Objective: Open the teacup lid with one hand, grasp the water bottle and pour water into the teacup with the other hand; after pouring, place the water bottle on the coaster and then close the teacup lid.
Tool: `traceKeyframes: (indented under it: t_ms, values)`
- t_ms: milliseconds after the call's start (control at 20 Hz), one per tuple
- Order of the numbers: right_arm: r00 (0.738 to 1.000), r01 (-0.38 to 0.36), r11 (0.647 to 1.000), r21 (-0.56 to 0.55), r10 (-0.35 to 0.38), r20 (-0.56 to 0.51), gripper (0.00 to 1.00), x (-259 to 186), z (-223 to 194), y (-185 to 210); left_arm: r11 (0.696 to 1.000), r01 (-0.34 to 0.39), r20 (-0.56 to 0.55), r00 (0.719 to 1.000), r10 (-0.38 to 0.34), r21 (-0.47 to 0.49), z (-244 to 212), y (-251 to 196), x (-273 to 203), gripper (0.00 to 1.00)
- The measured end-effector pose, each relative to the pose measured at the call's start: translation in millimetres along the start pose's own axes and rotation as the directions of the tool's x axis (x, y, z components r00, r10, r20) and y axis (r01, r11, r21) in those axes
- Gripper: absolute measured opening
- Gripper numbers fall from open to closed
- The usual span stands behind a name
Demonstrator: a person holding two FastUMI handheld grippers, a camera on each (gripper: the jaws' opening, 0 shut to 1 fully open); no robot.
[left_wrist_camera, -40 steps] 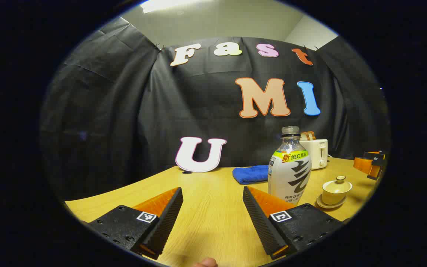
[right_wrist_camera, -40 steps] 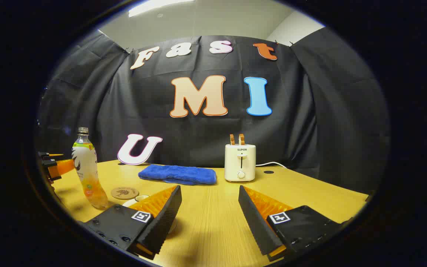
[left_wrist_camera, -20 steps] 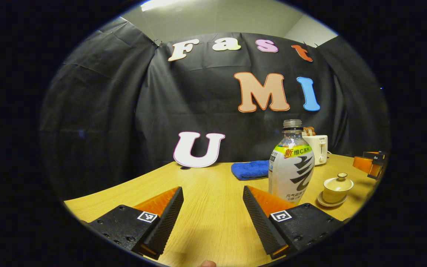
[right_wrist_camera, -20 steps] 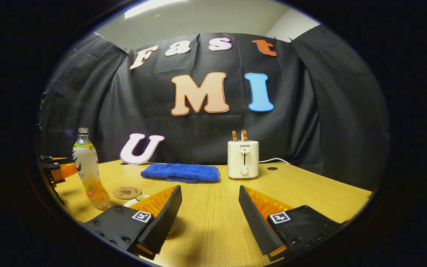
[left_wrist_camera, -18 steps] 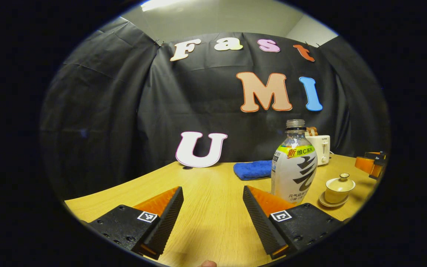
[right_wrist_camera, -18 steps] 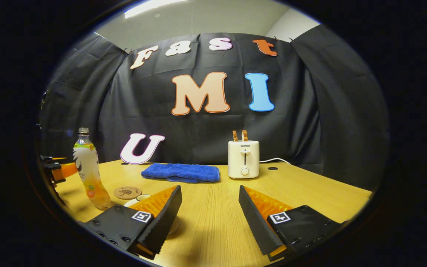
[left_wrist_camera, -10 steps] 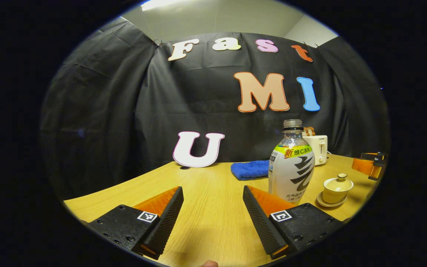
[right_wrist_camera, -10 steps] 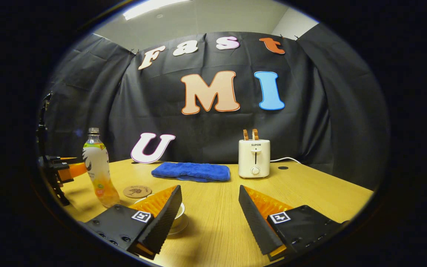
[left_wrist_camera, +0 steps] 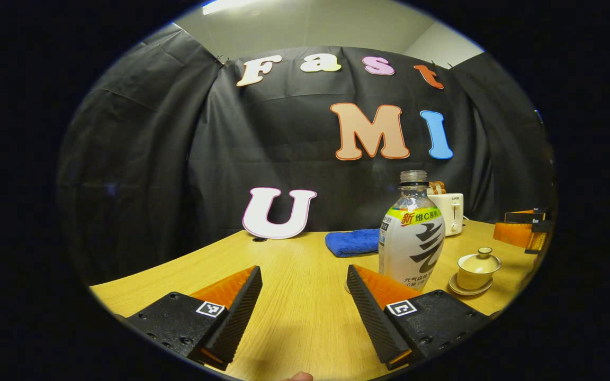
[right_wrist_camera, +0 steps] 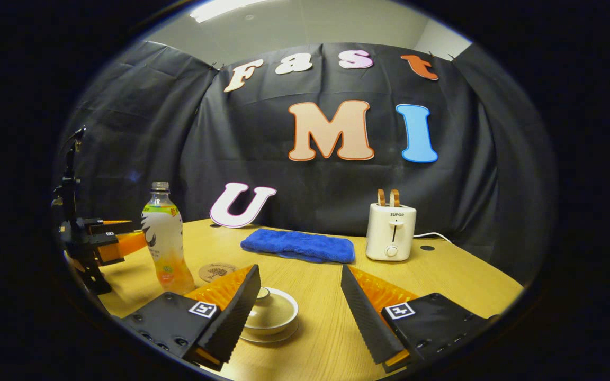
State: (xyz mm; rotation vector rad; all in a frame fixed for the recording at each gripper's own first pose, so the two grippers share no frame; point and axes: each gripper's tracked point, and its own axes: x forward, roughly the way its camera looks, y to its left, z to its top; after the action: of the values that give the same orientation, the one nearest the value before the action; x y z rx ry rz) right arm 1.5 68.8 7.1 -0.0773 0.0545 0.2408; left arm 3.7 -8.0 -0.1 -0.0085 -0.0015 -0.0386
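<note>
Table [right_wrist_camera: 458,275]: a wooden top in front of the black cloth wall; everything else stands on it.
Towel [right_wrist_camera: 298,245]: blue, folded flat, near the back wall, left of the toaster in the right gripper view.
Toaster [right_wrist_camera: 390,232]: white, upright, with two brown slices sticking out of its top and a white cord running off behind it.
Left gripper [left_wrist_camera: 303,293]: fingers spread wide, holding nothing; bare table lies between them. In the left gripper view the water bottle stands just behind its right-hand finger.
Right gripper [right_wrist_camera: 301,293]: fingers spread wide, holding nothing. In the right gripper view the teacup shows partly behind its left-hand finger.
Water bottle [left_wrist_camera: 412,241]: upright on the table, no cap on its neck, a little orange liquid in the bottom. It is apart from the coaster.
Teacup [left_wrist_camera: 478,263]: pale yellow, on its own saucer, right of the bottle in the left gripper view.
Teacup lid [left_wrist_camera: 481,257]: seated on the cup, knob upward.
Coaster [right_wrist_camera: 217,272]: round, brown, flat and bare, between bottle and cup in the right gripper view.
</note>
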Motion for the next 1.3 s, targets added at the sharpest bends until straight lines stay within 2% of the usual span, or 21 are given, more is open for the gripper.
traceKeyframes:
  t_ms: [50,100,150,200,400,600,750,850,1050,1150,1200,1300]
  values:
    - [1.000,-0.012,1.000,-0.006,0.012,-0.005,0.94,1.4,0.0,5.1,1.000,0.000,0.000,1.000,0.000,0.000,-0.1,0.3,0.3,0.94]
    - [1.000,-0.026,1.000,-0.009,0.026,-0.010,0.99,3.2,-0.9,10.8,1.000,0.000,0.000,1.000,0.000,0.000,0.2,0.0,0.0,0.94]
    - [0.999,-0.035,0.999,-0.013,0.035,-0.017,0.98,4.5,-1.3,14.7,1.000,0.000,-0.001,1.000,0.000,0.000,-0.6,-0.3,0.6,0.94]
    - [0.999,-0.041,0.999,-0.018,0.041,-0.022,0.93,4.7,-2.2,17.2,1.000,0.000,-0.001,1.000,0.000,0.000,0.2,-0.4,0.2,0.94]
    - [0.996,-0.077,0.997,-0.019,0.076,-0.054,0.94,9.0,-10.0,30.5,1.000,0.000,-0.001,1.000,0.000,0.000,-0.4,0.1,0.2,0.94]
    - [0.991,-0.100,0.995,-0.017,0.098,-0.095,0.84,11.3,-21.5,37.4,1.000,0.002,0.000,1.000,-0.002,0.000,0.1,-0.4,0.4,0.94]
    - [0.986,-0.115,0.993,-0.029,0.110,-0.124,0.88,12.4,-30.2,41.1,1.000,0.008,0.000,1.000,-0.008,0.000,0.4,-1.4,-0.1,0.94]
    - [0.987,-0.098,0.994,-0.044,0.092,-0.130,0.76,12.5,-30.3,38.8,1.000,0.009,0.000,1.000,-0.009,0.000,0.6,-1.6,-0.2,0.94]
    - [0.985,-0.118,0.993,-0.032,0.112,-0.134,0.52,14.1,-33.7,45.0,1.000,0.009,-0.001,1.000,-0.009,0.000,0.5,-1.2,-0.1,0.94]
    - [0.987,-0.096,0.995,-0.030,0.091,-0.129,0.40,12.0,-29.3,42.5,1.000,0.010,0.000,1.000,-0.010,0.000,0.9,-1.3,-0.2,0.94]
    - [0.986,-0.103,0.994,-0.024,0.099,-0.133,0.36,16.0,-33.5,44.8,1.000,0.010,-0.001,1.000,-0.010,0.000,0.7,-1.4,-0.1,0.94]
    - [0.986,-0.104,0.994,-0.033,0.099,-0.132,0.35,15.0,-34.0,47.2,1.000,0.010,-0.001,1.000,-0.010,0.000,0.4,-1.2,-0.3,0.94]
